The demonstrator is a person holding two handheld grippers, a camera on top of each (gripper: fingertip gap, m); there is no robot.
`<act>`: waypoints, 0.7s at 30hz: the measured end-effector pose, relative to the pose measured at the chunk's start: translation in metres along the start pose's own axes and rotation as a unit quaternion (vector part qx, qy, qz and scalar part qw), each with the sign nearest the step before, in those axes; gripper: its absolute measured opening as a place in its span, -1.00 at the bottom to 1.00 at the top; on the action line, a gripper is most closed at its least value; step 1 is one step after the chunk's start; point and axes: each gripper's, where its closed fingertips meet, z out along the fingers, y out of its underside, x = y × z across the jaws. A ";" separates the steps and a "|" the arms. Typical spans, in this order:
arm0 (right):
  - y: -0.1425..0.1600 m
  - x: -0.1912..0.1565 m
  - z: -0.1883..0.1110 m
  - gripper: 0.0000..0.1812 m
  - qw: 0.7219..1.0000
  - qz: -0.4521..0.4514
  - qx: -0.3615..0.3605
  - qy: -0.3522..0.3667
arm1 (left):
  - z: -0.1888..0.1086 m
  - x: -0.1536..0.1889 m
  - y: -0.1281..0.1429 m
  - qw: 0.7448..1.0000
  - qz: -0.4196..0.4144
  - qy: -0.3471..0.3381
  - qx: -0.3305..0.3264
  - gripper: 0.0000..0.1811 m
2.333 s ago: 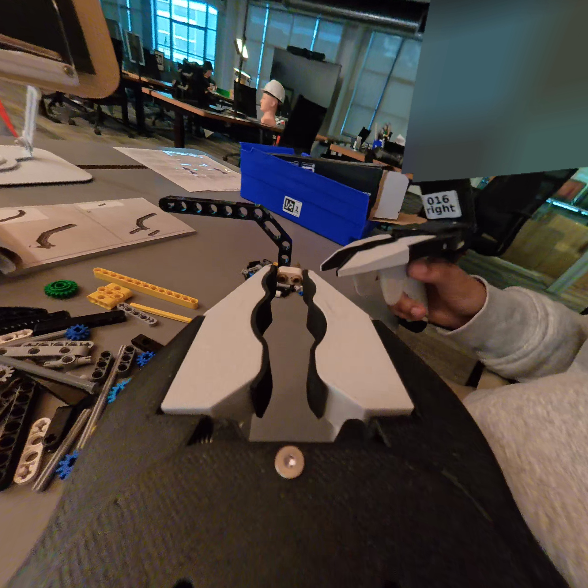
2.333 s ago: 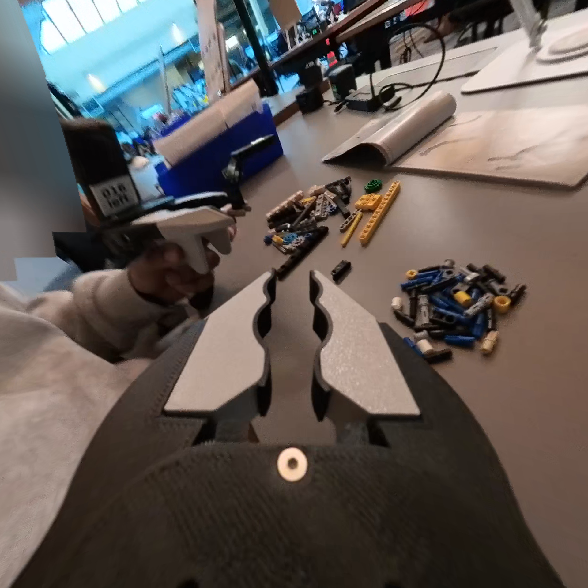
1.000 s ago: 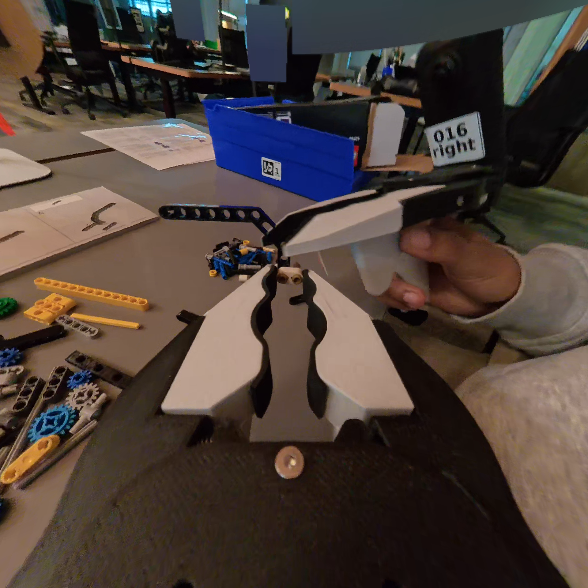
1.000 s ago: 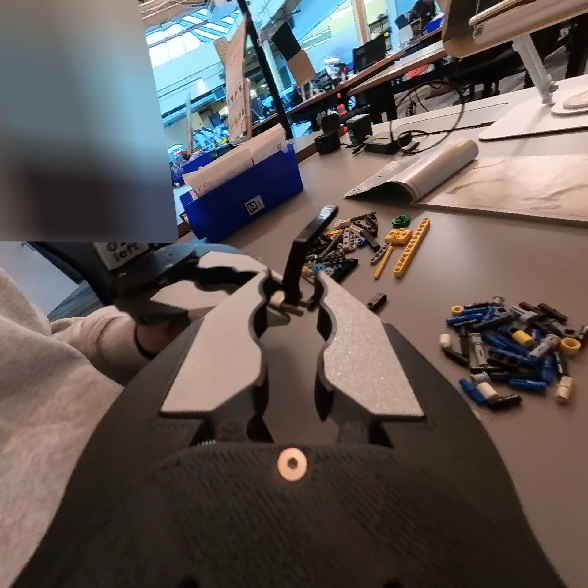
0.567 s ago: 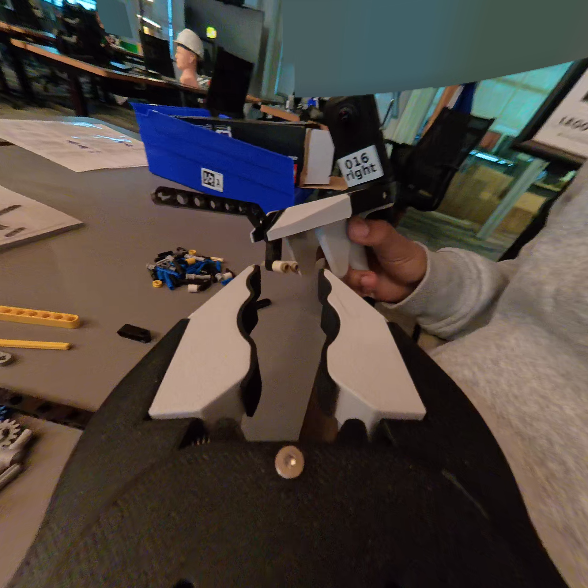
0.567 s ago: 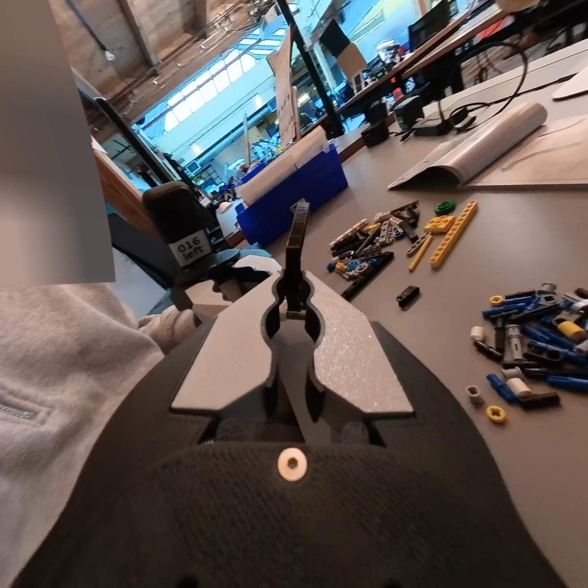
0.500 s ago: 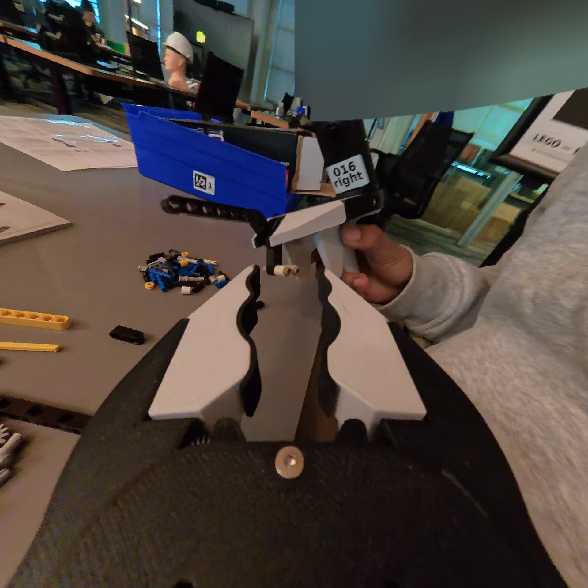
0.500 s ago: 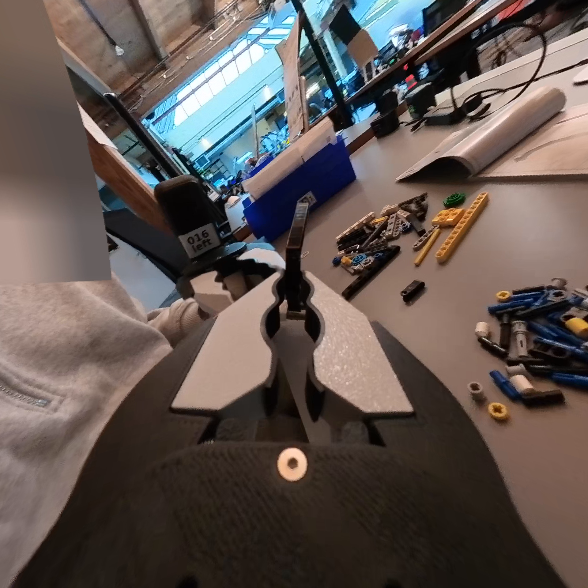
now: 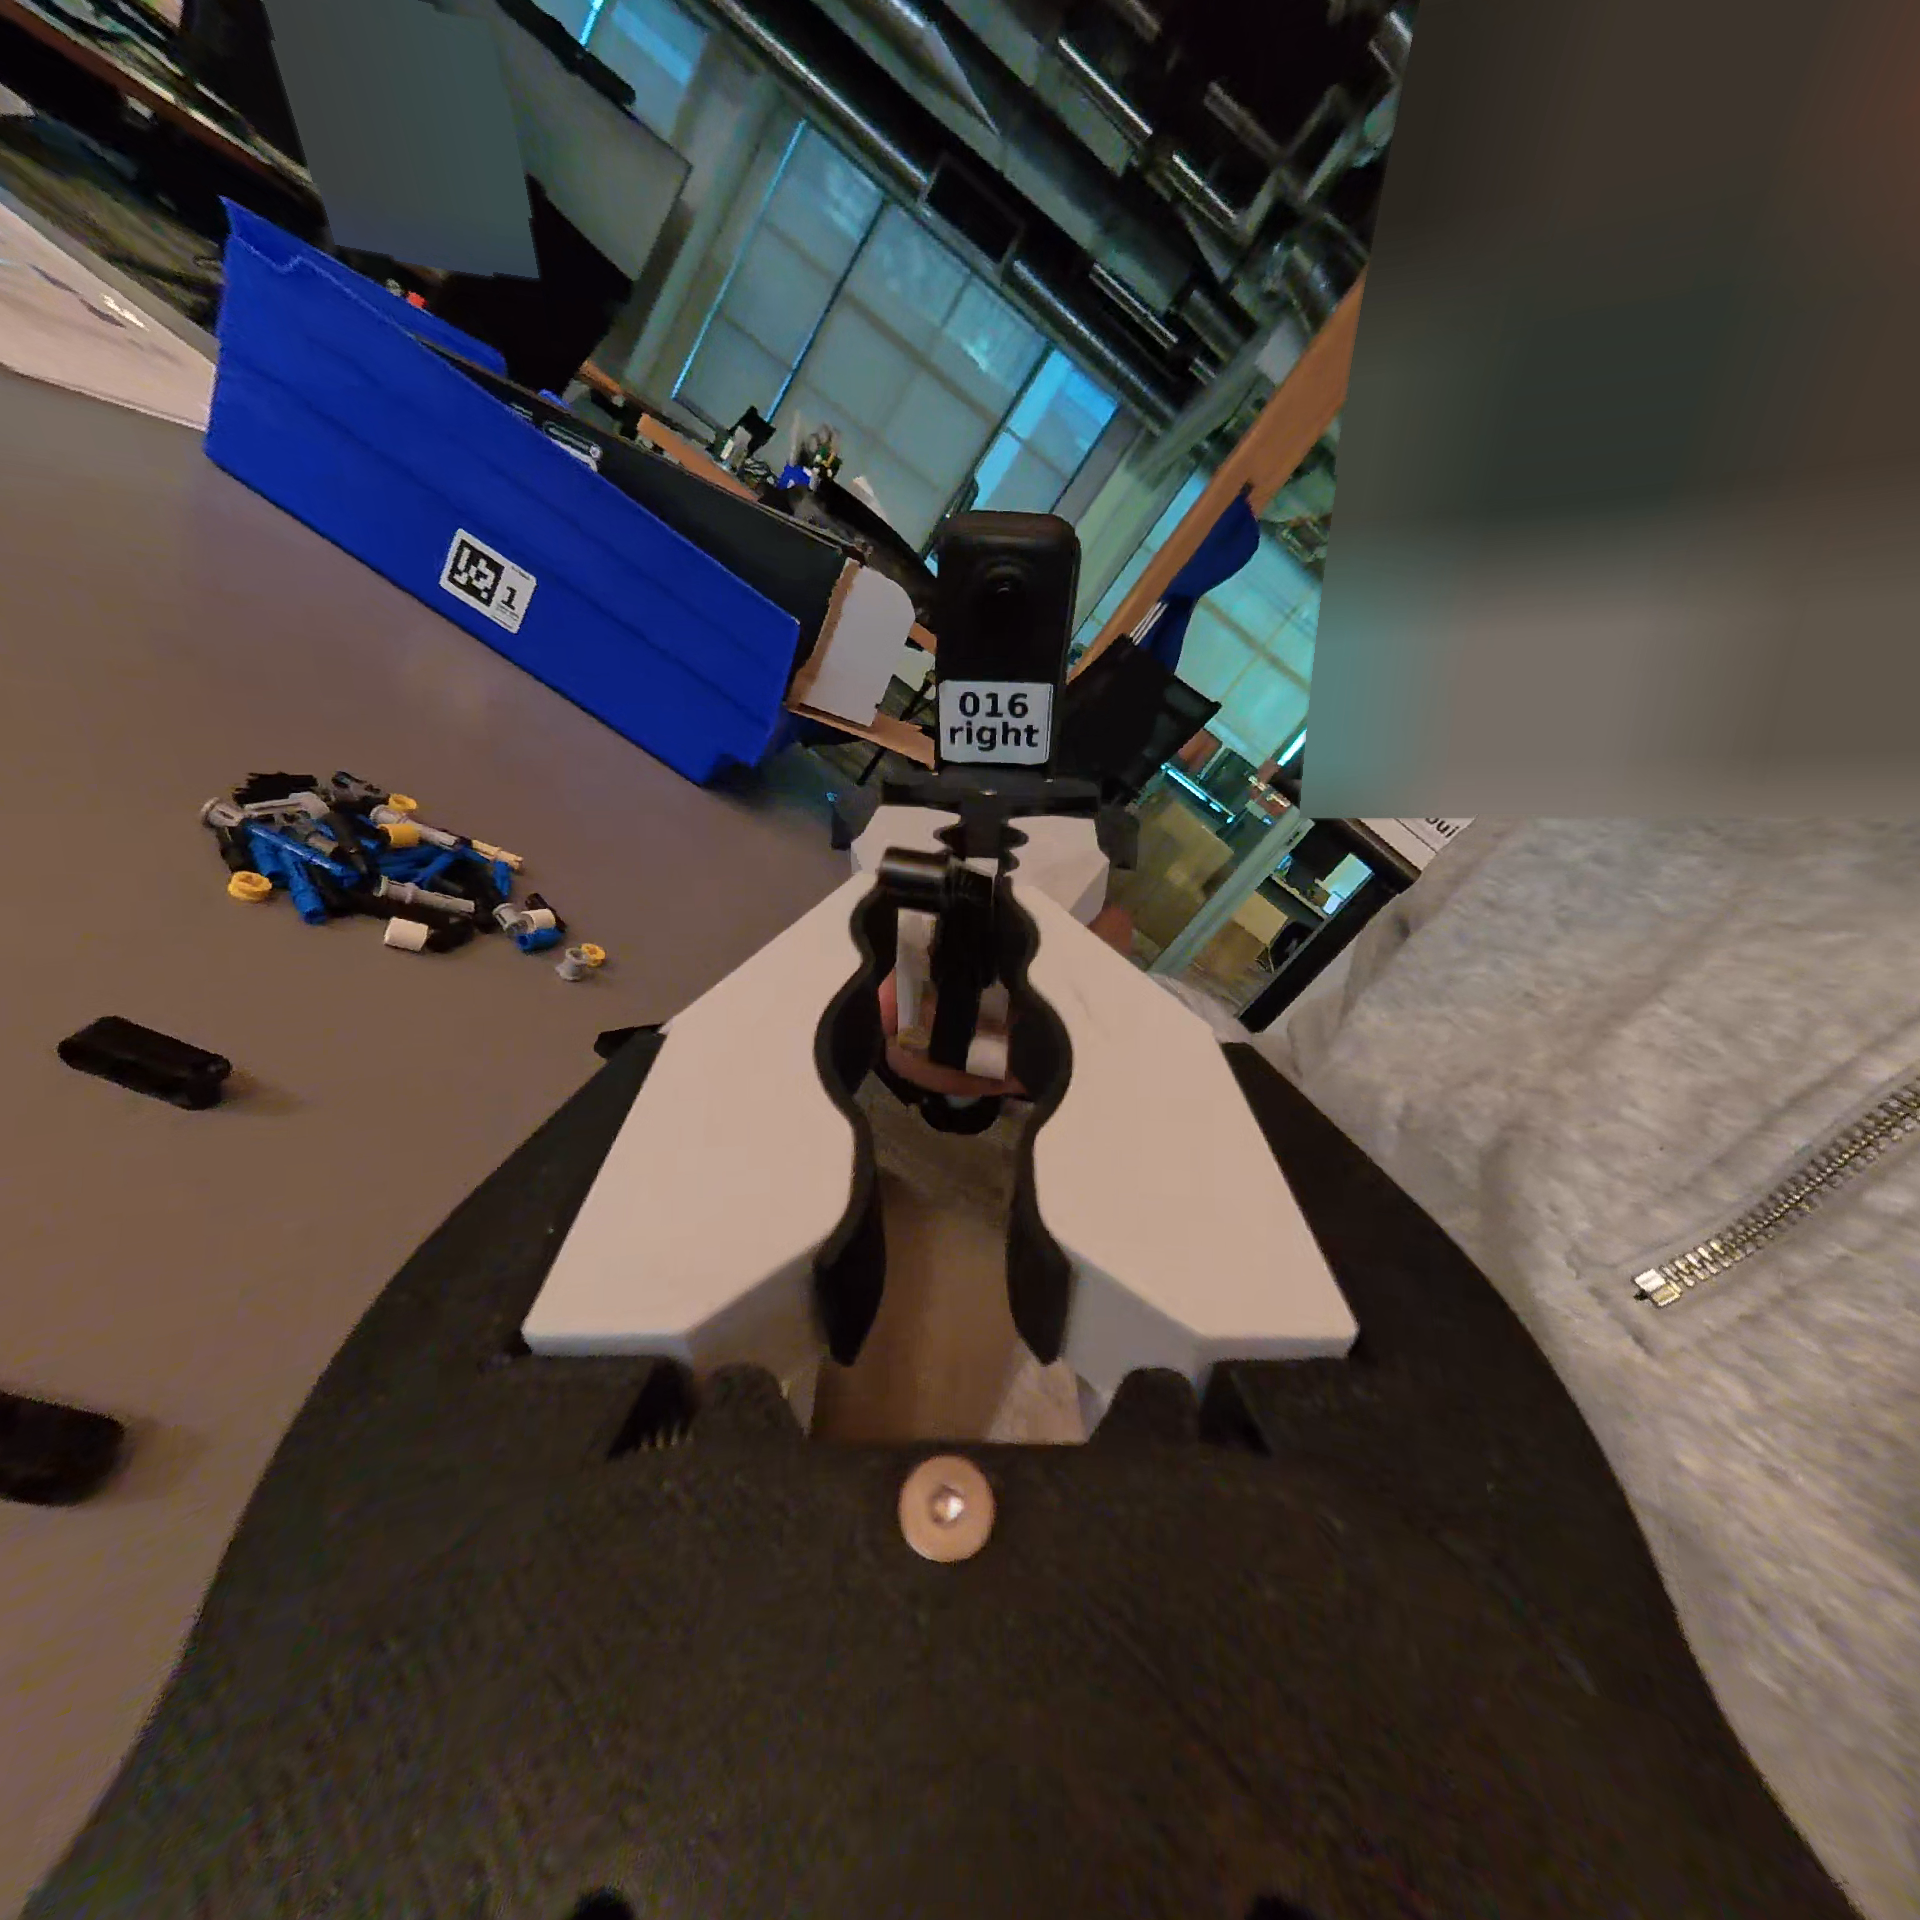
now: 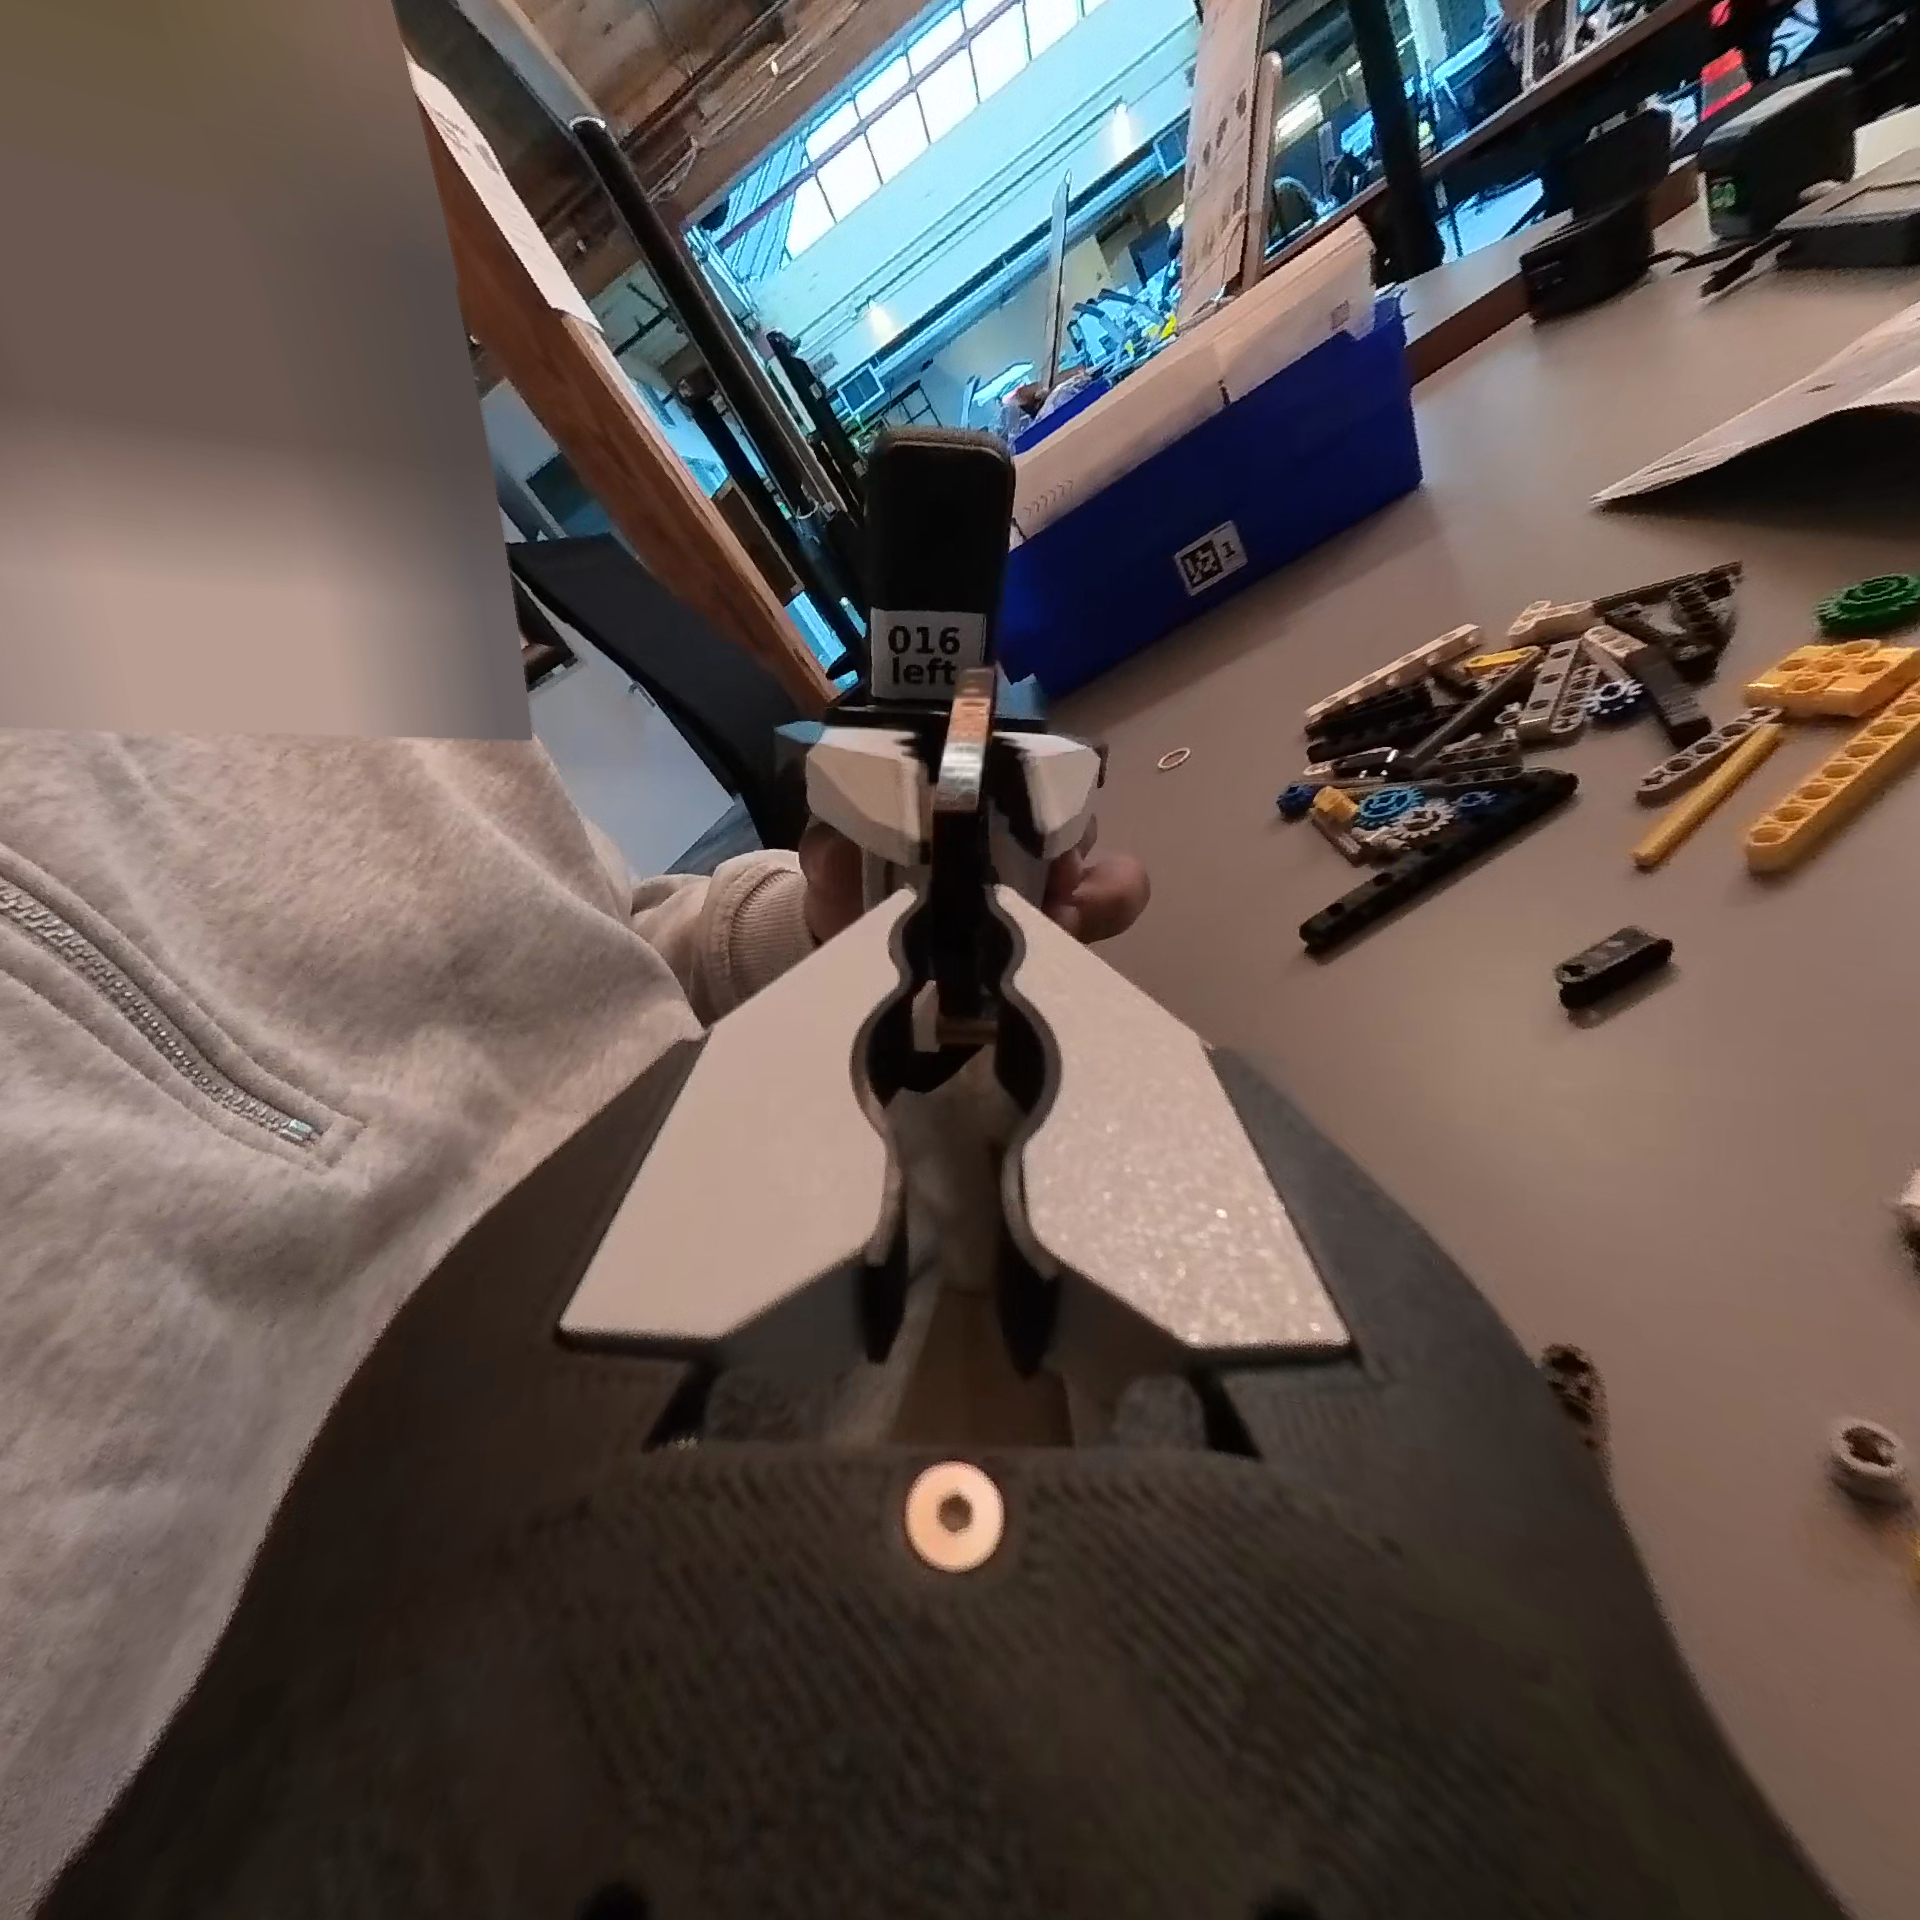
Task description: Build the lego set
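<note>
A black angled lego beam [image 9: 951, 997] with tan pins [image 9: 987, 1060] at its lower end is held in the air between the two grippers, which face each other tip to tip. I see it edge-on. My left gripper [image 9: 951, 894] is shut on the beam. My right gripper [image 10: 951, 914] is shut on the same beam [image 10: 961, 831], near its pinned end. The right gripper [image 9: 987, 852] with its black camera shows straight ahead in the left wrist view. The left gripper [image 10: 951, 790] shows straight ahead in the right wrist view, held by a hand.
On the grey table lie a pile of small blue, black and yellow pins [image 9: 364, 862], a heap of beams and gears [image 10: 1455, 748], long yellow beams [image 10: 1829, 790], a small black piece [image 10: 1610, 951] and an open booklet [image 10: 1787, 416]. A blue bin [image 9: 499, 520] stands behind. A grey sweatshirt [image 9: 1610, 1143] is close by. Only a small space, under 4 cm, lies between the two pairs of fingers.
The right gripper took the beam from the left gripper, which opened. Both then swung to face each other, and the left gripper has now closed on the beam again.
</note>
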 end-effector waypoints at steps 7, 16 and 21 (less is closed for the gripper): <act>0.000 0.003 0.000 -0.94 1.000 0.002 0.003 0.008 | 0.001 0.001 0.002 1.000 0.007 -0.001 -0.004 -0.92; -0.004 0.007 -0.002 -0.90 1.000 0.017 0.023 0.011 | -0.001 -0.002 -0.003 1.000 0.011 -0.009 0.016 -0.94; -0.019 0.011 -0.013 -0.81 0.997 0.030 0.069 0.015 | -0.010 -0.006 -0.017 0.998 -0.012 -0.008 0.053 -0.94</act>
